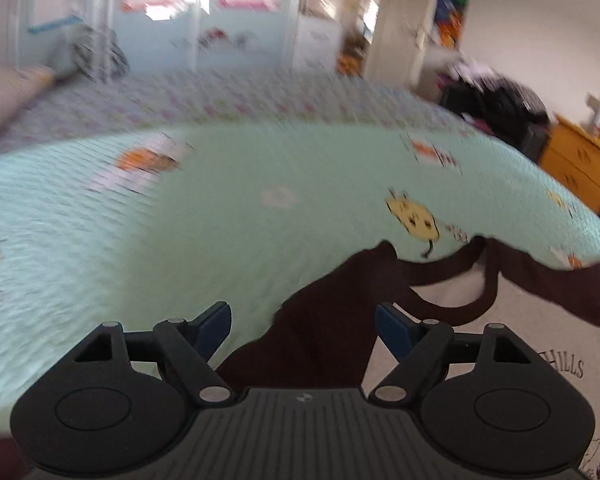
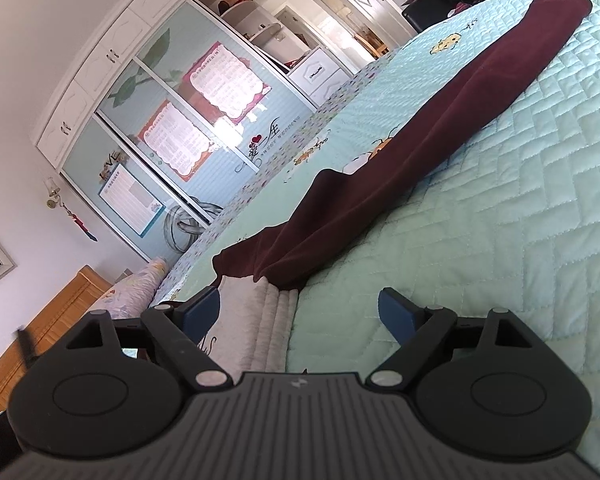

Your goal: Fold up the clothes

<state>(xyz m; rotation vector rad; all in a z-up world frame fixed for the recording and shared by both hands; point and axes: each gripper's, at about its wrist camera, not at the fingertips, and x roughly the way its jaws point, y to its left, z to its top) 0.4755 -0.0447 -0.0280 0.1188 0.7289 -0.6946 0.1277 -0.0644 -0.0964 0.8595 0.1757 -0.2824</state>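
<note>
A grey shirt with dark maroon sleeves and collar lies on the mint quilted bed (image 1: 220, 208). In the left wrist view its grey front (image 1: 500, 340), printed with "HILLS", fills the lower right, and a maroon shoulder (image 1: 320, 312) runs under my left gripper (image 1: 304, 324). That gripper is open, and its blue pads (image 1: 216, 320) stand clear of the cloth. In the right wrist view one maroon sleeve (image 2: 420, 120) stretches straight away across the bed (image 2: 520, 220). The grey body (image 2: 256, 312) bunches in folds just ahead of my right gripper (image 2: 300, 306), which is open and holds nothing.
A mirrored wardrobe (image 2: 172, 132) with posters stands beyond the far side of the bed. A pillow (image 2: 140, 288) lies at the bed's head by a wooden headboard (image 2: 60, 320). A wooden dresser (image 1: 576, 160) and a dark pile on a black stool (image 1: 500, 108) stand past the right edge.
</note>
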